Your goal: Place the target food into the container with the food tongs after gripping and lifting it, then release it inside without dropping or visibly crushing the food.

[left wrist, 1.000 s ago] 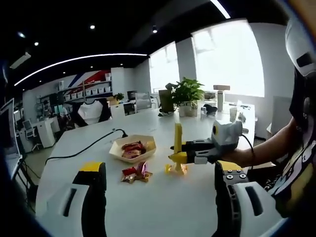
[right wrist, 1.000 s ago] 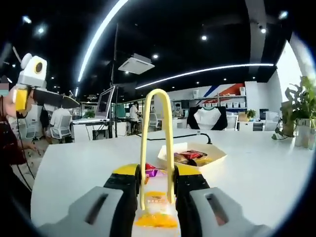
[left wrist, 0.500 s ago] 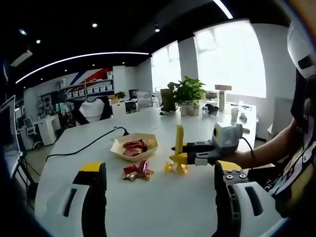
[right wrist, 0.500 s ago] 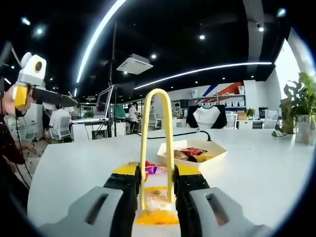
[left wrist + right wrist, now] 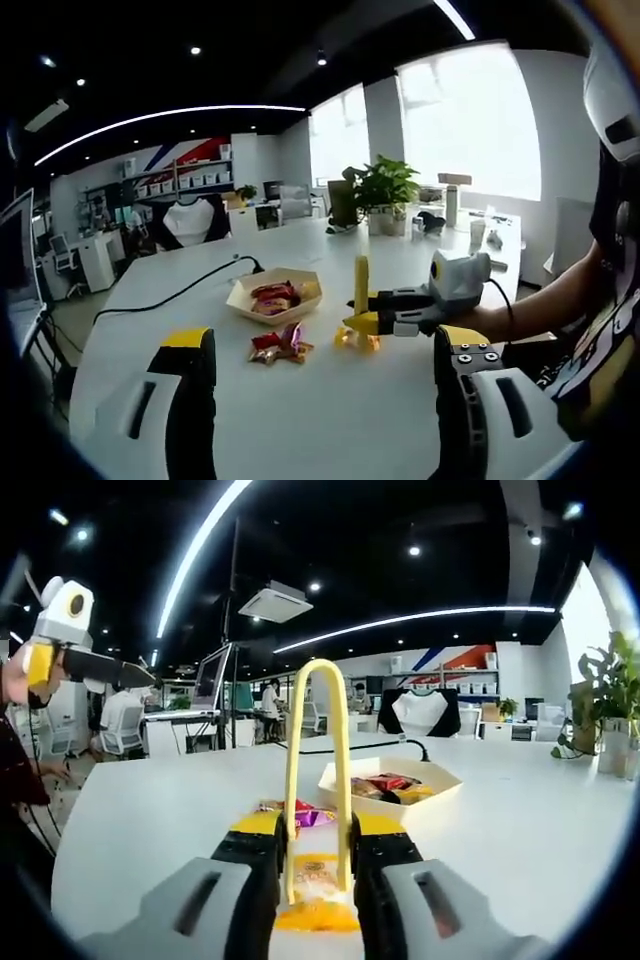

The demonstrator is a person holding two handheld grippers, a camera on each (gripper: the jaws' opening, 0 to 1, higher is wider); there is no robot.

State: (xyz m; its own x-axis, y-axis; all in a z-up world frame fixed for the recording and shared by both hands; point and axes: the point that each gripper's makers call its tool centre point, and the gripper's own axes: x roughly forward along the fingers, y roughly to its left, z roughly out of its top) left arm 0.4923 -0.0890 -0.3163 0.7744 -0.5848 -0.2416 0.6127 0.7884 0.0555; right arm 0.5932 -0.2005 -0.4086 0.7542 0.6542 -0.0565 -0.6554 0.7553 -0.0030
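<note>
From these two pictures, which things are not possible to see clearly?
- Right gripper view: the tongs tips, cut off at the bottom edge between the right gripper jaws; whether they pinch the yellow packet is unclear.
- Left gripper view: snacks in the tray, too small to identify.
- Left gripper: jaws apart, nothing between.

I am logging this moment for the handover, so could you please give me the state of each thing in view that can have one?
right gripper: jaws shut on the yellow tongs.
yellow tongs: upright, arms over the orange snack packet.
orange snack packet: on the table, between the tong arms.
left gripper: open, holding nothing.
paper tray: holds wrapped snacks.
loose wrapped snacks: on the table beside the tray.
</note>
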